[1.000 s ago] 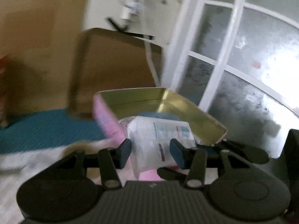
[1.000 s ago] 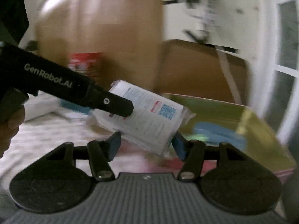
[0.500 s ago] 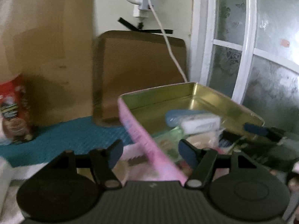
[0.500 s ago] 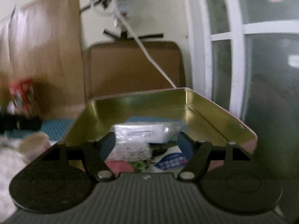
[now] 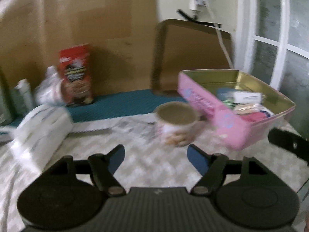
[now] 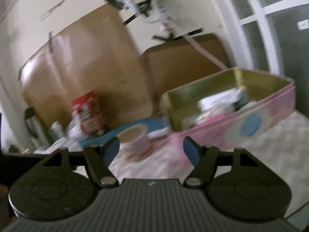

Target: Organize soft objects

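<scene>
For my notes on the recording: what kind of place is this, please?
Probably a room in a home: a frosted window, a cloth-covered table, and a pink tin of small packets beside a snack cup.

Both wrist views low over table, facing cardboard backdrop; shared: pink tin (image 5: 210,114), cup (image 5: 176,123), red box (image 5: 76,73).

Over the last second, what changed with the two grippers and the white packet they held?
Both let go: the white packet that they held together now lies in the pink tin. The left gripper has just been opening and has swung left toward the small round cup; the right gripper, also just opened, has backed off and rolled. Both are empty. The tin, cup and red box stayed put.
</scene>
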Demonstrator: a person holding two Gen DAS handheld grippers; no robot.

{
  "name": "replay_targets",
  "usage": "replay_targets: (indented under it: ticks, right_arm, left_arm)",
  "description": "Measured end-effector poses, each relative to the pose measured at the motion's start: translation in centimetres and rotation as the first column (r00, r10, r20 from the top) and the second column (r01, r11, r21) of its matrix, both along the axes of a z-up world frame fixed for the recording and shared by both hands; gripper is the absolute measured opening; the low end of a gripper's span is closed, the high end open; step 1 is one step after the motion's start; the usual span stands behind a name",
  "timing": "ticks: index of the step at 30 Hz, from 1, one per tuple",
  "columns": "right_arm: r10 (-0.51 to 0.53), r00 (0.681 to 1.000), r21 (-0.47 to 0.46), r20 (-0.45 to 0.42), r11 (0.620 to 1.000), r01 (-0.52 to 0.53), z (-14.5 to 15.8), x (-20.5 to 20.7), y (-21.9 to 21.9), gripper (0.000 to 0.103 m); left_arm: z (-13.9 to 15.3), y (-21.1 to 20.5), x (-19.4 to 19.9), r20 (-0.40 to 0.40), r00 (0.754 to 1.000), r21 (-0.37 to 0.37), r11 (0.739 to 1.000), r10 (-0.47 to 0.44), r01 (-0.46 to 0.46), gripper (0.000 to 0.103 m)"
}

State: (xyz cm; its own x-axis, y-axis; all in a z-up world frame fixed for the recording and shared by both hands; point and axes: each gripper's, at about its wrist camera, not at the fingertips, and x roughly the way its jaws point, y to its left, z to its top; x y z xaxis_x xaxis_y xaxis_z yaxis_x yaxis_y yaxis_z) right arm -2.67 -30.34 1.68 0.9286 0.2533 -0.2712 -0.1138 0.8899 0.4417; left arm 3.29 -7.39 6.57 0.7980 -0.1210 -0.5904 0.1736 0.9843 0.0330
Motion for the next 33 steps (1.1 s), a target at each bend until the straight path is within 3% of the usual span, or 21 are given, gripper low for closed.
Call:
replay_targets:
  ticks: [5, 11, 17, 24, 30, 33]
  right_arm:
    - [0.082, 0.996, -0.009, -0.038, 0.997, -0.082, -0.2, -1.2, 4.2, 0.075]
    - [0.149, 0.986, -0.008, -0.078, 0.989, -0.15, -0.7, -2.0, 8.2, 0.075]
    - [0.164, 0.981, -0.034, -0.104, 0.985, -0.168, -0.7, -2.2, 10.9, 0.083]
    - [0.161, 0.98, -0.057, -0.121, 0.984, -0.169, -0.7, -2.4, 12.4, 0.082]
    - [0.164, 0.979, -0.111, -0.123, 0.978, -0.177, -0.8, -2.1, 13.8, 0.068]
    - [0.16, 0.98, -0.132, -0.12, 0.976, -0.176, -0.8, -2.1, 14.5, 0.067]
  left_arm:
    - [-1.1, 3.6, -2.2, 0.004, 0.998, 0.012, 0.998, 0.066, -0.066, 0.082]
    - [-2.4, 6.6, -3.8, 0.004, 0.993, 0.013, 0.993, 0.115, -0.115, 0.102]
    - [-2.6, 8.3, -4.4, 0.023, 0.988, 0.0, 0.988, 0.154, -0.154, 0.103]
    - [-3.1, 9.8, -4.3, 0.007, 0.986, -0.043, 0.985, 0.166, -0.166, 0.103]
    - [-3.8, 10.9, -3.7, -0.024, 0.985, -0.074, 0.982, 0.171, -0.172, 0.103]
    - [-4.1, 11.4, -3.5, -0.033, 0.984, -0.084, 0.981, 0.174, -0.176, 0.103]
